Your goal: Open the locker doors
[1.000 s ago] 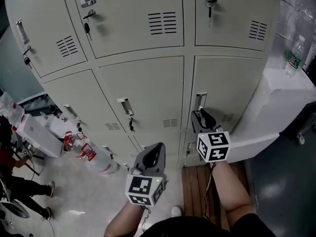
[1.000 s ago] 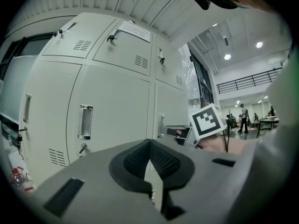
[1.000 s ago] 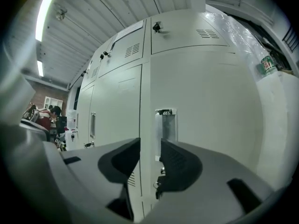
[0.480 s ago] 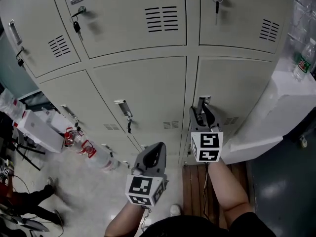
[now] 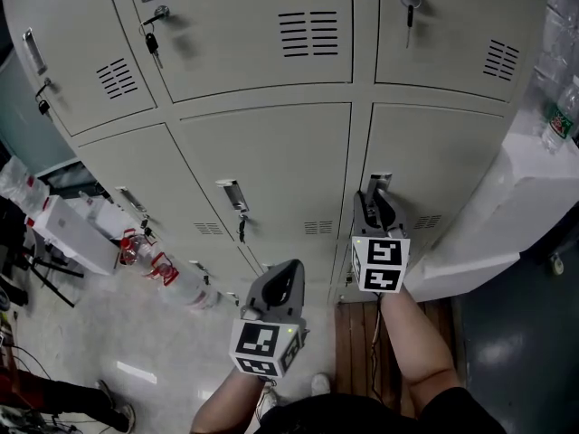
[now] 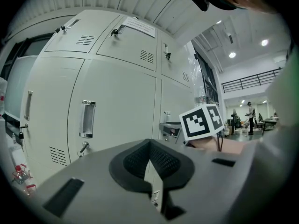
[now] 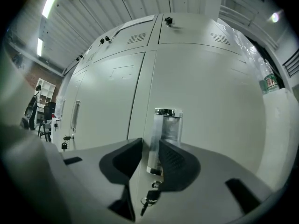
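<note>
The grey lockers (image 5: pixel 262 165) fill the head view, every door shut. My right gripper (image 5: pixel 374 193) is up against the middle-row right door (image 5: pixel 443 161), at its recessed chrome handle (image 5: pixel 381 180). In the right gripper view the jaws (image 7: pixel 150 144) are closing around the handle's (image 7: pixel 167 127) left edge, with a sliver of door showing beside it. A key (image 7: pixel 150 197) hangs in the lock below. My left gripper (image 5: pixel 284 272) hangs lower, in front of the bottom row, shut (image 6: pixel 149 142) and empty, facing a neighbouring door's handle (image 6: pixel 87 119).
A white ledge (image 5: pixel 534 179) with a plastic bottle (image 5: pixel 563 114) juts out right of the lockers. Wooden planks (image 5: pixel 360 342) lie below my right arm. Bottles (image 5: pixel 154 268) and a white box (image 5: pixel 65 235) sit on the floor at left. The middle door's handle (image 5: pixel 232 194) has a key (image 5: pixel 241 230).
My right gripper has risen to the handle and now straddles its edge, jaws narrower than half a second ago. The left gripper has stayed put.
</note>
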The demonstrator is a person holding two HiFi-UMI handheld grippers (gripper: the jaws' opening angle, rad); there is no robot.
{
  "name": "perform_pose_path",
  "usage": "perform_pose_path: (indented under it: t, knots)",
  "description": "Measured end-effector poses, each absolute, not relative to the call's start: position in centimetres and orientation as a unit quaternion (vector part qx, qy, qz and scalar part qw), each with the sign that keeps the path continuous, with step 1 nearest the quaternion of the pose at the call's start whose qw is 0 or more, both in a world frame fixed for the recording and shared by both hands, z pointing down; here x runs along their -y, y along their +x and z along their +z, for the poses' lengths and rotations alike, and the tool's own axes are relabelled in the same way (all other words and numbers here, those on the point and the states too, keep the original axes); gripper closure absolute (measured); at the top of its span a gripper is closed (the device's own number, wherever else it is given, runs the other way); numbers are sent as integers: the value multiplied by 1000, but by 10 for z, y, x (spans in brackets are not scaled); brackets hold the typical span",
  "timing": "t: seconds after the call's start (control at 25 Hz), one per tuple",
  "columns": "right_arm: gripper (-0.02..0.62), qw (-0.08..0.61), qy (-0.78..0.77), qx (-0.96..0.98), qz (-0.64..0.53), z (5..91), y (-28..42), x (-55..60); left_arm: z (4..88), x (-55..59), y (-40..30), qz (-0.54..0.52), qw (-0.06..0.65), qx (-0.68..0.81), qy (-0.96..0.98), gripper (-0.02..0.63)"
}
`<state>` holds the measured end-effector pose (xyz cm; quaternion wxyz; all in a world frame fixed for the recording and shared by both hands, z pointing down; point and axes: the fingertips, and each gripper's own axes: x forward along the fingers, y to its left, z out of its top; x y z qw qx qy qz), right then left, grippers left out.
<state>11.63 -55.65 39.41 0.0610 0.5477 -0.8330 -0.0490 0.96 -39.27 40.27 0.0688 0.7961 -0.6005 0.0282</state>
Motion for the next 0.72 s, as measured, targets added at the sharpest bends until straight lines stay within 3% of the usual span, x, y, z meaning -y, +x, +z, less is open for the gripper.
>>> perform_pose_path:
  t: [0.72]
  knots:
    - [491,25,445,895,-20,395,140,487,396,367,47,35,59,531,845,606]
